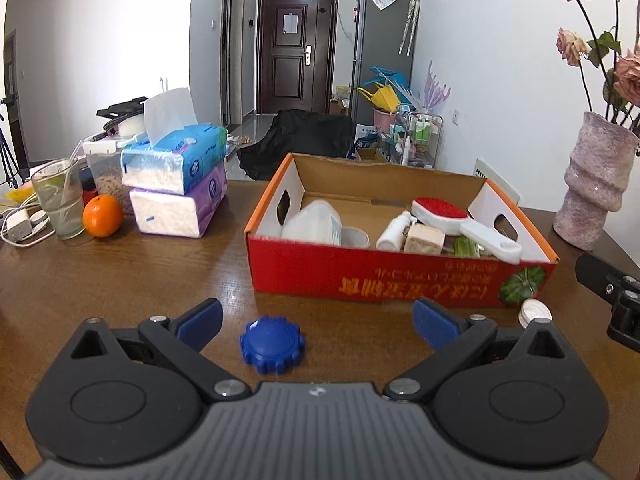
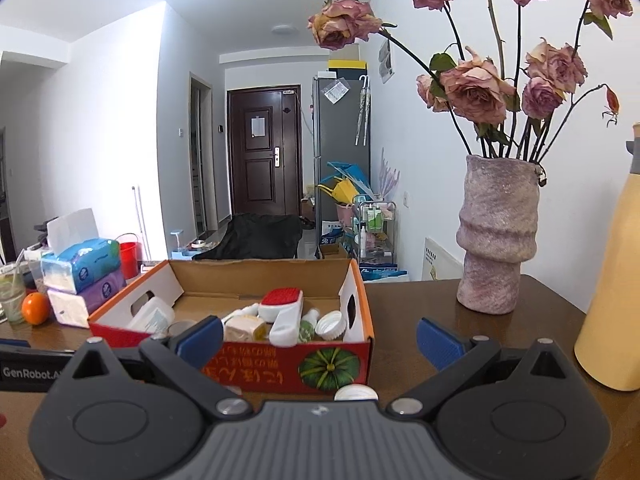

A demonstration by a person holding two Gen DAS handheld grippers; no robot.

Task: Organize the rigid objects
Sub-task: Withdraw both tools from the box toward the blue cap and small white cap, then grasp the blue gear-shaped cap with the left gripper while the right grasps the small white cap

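Fingers of the left gripper (image 1: 316, 322) are spread wide and hold nothing; the blue scalloped plastic cap (image 1: 272, 343) lies flat on the brown wooden table (image 1: 120, 280) between them, nearer the left finger, short of the red cardboard box (image 1: 360, 276). Being round, no long axis is offered. The right gripper (image 2: 320, 340), equally wide and empty, is held near the small white ribbed lid (image 2: 355, 393) at the box's near right corner

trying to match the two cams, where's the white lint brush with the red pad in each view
Left wrist: lint brush lies in the right half of the red cardboard box, handle toward the camera.
Right wrist: lint brush at the box's middle, handle forward.
Shared landmark: pumpkin picture on the box front.
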